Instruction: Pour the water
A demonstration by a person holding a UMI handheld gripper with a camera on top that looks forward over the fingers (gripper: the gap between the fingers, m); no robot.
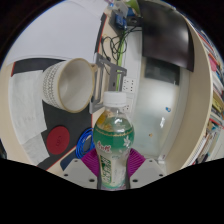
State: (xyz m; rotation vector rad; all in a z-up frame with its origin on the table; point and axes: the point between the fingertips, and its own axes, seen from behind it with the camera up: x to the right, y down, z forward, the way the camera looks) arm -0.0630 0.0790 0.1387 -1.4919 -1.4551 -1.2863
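A clear plastic water bottle (113, 140) with a green label and a white cap stands between my fingers, held tilted toward a white paper cup (72, 84) that lies just beyond its cap. My gripper (112, 165) is shut on the bottle, with the magenta pads (90, 159) pressed on both sides of the label. The cup's open mouth faces the bottle's cap. The lower part of the bottle is hidden between the fingers.
A red round lid (59, 138) and a blue ring (84, 139) lie on the pale table (30, 125) beside the bottle. A dark cabinet (160, 55) and cables (118, 45) stand beyond the cup.
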